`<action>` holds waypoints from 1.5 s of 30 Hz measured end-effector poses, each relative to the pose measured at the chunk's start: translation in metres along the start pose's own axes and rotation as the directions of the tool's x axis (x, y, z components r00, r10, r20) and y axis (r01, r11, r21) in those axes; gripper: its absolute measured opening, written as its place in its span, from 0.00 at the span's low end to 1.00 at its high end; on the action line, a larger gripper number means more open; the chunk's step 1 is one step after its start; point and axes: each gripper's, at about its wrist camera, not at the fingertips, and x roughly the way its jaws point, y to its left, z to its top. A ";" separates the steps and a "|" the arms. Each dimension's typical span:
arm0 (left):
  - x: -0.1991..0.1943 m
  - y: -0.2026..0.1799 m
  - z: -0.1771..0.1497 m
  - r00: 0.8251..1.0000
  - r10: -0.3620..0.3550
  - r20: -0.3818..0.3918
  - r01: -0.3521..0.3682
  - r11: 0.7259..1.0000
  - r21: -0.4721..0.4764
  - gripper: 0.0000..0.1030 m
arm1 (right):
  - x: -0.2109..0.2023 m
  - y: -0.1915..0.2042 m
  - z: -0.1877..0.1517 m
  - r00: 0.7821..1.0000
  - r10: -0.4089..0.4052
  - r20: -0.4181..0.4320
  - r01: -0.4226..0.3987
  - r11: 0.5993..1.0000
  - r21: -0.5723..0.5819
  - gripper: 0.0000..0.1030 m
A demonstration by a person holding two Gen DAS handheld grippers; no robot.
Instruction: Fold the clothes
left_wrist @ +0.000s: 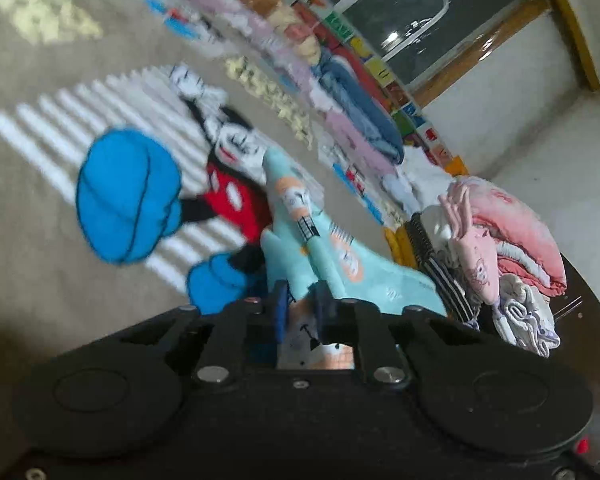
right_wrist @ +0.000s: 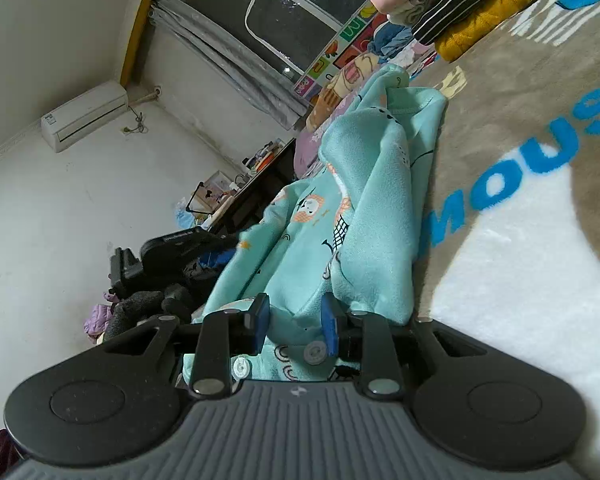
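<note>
A turquoise printed garment [right_wrist: 364, 200] hangs stretched between both grippers above a beige cartoon-print blanket [right_wrist: 520, 128]. My left gripper [left_wrist: 302, 300] is shut on one bunched end of the garment [left_wrist: 320, 248], the cloth rising away from the blue pads. My right gripper [right_wrist: 296, 316] holds the other end, fabric filling the gap between its blue pads [right_wrist: 330, 322]. In the right wrist view the left gripper [right_wrist: 180, 252] shows as a black body beyond the cloth's far end. The garment is lifted and creased lengthwise.
A stack of folded clothes [left_wrist: 500, 240], pink, striped and mustard, sits on the blanket [left_wrist: 40, 200] near its edge. More bedding and clothes [left_wrist: 340, 92] line the window side. A dark desk [right_wrist: 256, 188] with clutter stands by the wall.
</note>
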 end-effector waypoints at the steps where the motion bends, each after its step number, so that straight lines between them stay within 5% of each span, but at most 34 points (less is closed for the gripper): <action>1: 0.001 0.000 -0.001 1.000 0.003 0.004 -0.003 1.000 -0.005 0.00 | 0.000 0.000 0.000 1.000 0.000 0.000 0.000 1.000 0.000 0.27; 4: 0.006 -0.019 -0.018 1.000 -0.002 -0.012 0.004 0.990 0.142 0.01 | 0.002 0.000 0.000 1.000 0.000 0.001 0.000 1.000 0.001 0.27; 8: 0.011 -0.049 -0.044 0.999 -0.006 -0.039 0.020 0.934 0.356 0.01 | 0.002 -0.001 0.000 1.000 0.000 0.001 0.000 1.000 0.002 0.27; 13: 0.019 -0.085 -0.076 0.997 -0.002 -0.073 0.045 0.801 0.597 0.00 | 0.001 0.000 0.001 1.000 0.001 0.001 -0.001 1.000 0.002 0.27; 18: 0.030 -0.117 -0.112 0.989 0.024 -0.145 0.100 0.611 0.786 0.00 | 0.000 0.000 0.001 1.000 -0.001 0.000 0.001 1.000 0.002 0.27; 21: 0.034 -0.121 -0.125 0.973 0.044 -0.227 0.164 0.562 0.811 0.04 | 0.000 0.000 0.001 1.000 -0.003 -0.001 0.003 1.000 0.002 0.27; 23: 0.035 -0.123 -0.131 0.960 0.055 -0.273 0.203 0.534 0.821 0.21 | 0.000 0.001 0.002 1.000 -0.004 -0.001 0.004 1.000 0.003 0.27; 25: 0.027 -0.126 -0.123 0.954 0.019 -0.298 0.236 0.561 0.793 0.33 | 0.000 0.001 0.001 1.000 -0.004 -0.001 0.004 1.000 0.004 0.27; 28: 0.014 -0.129 -0.100 0.958 -0.056 -0.281 0.253 0.626 0.738 0.36 | 0.000 0.001 0.001 1.000 0.000 0.000 0.000 1.000 0.004 0.27; 34: 0.014 -0.109 -0.041 0.980 -0.100 -0.169 0.176 0.830 0.529 0.38 | -0.001 -0.001 0.001 1.000 0.010 0.002 -0.010 1.000 0.005 0.28; 39: 0.060 -0.088 -0.016 0.983 -0.020 -0.183 0.099 0.896 0.433 0.39 | -0.001 -0.002 0.000 1.000 0.018 0.003 -0.018 1.000 0.006 0.28; 45: 0.113 -0.077 0.000 0.961 0.037 -0.276 0.081 0.911 0.404 0.43 | -0.001 -0.003 0.000 1.000 0.030 0.005 -0.030 1.000 0.007 0.28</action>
